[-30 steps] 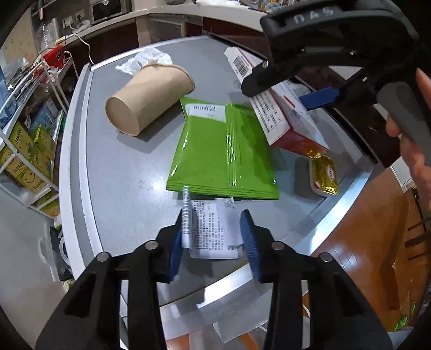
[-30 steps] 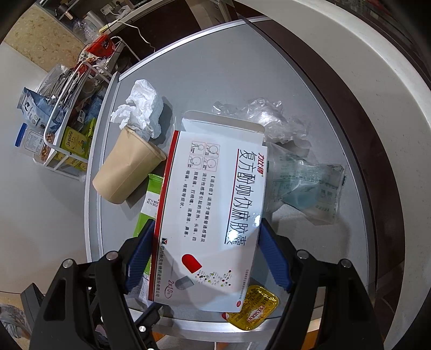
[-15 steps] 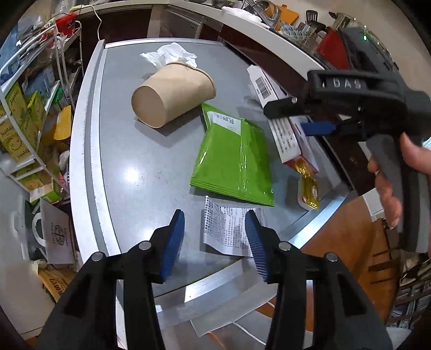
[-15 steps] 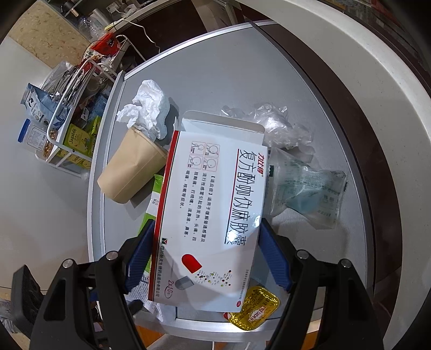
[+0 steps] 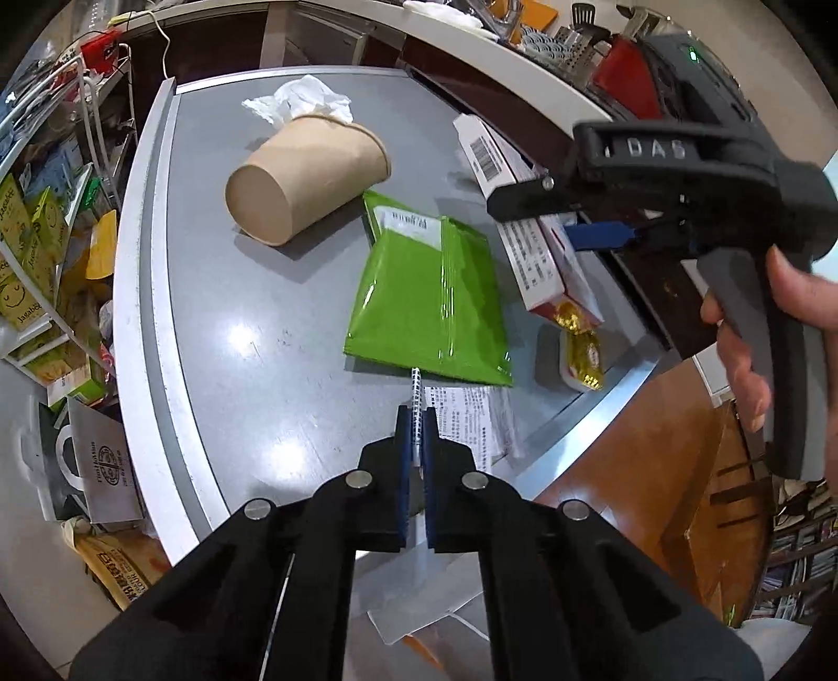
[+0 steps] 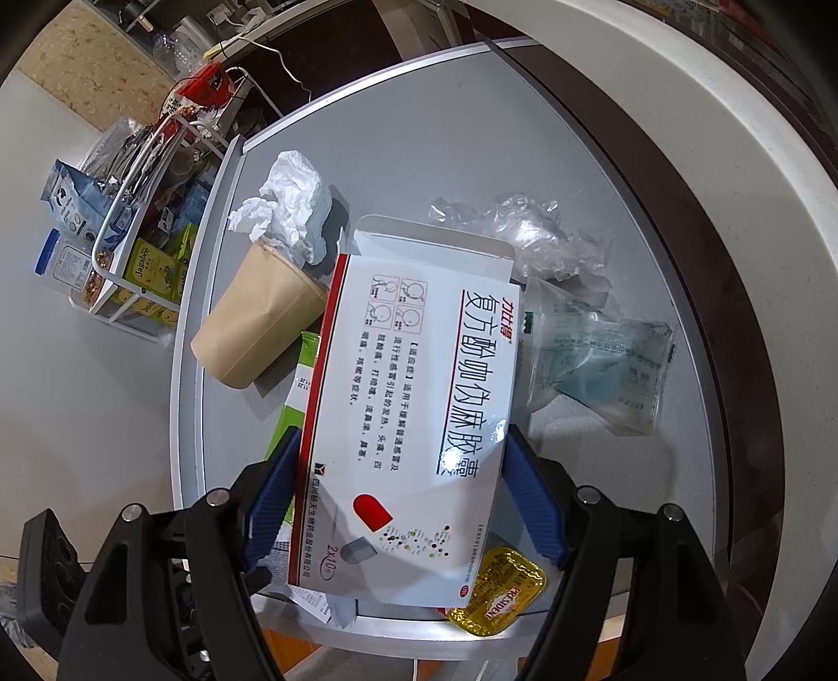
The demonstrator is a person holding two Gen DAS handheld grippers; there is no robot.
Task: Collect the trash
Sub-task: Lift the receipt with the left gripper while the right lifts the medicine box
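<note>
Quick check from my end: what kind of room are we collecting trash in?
Most likely a home kitchen or dining nook. A grey table holds trash beside a white counter carrying a utensil rack, and a wire shelf of snack packets stands alongside.

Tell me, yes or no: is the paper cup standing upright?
No. The paper cup lies on its side on the grey table, its base facing the camera.

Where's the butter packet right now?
Right wrist view: the gold butter packet sits at the table's near edge, partly under the medicine box.
</note>
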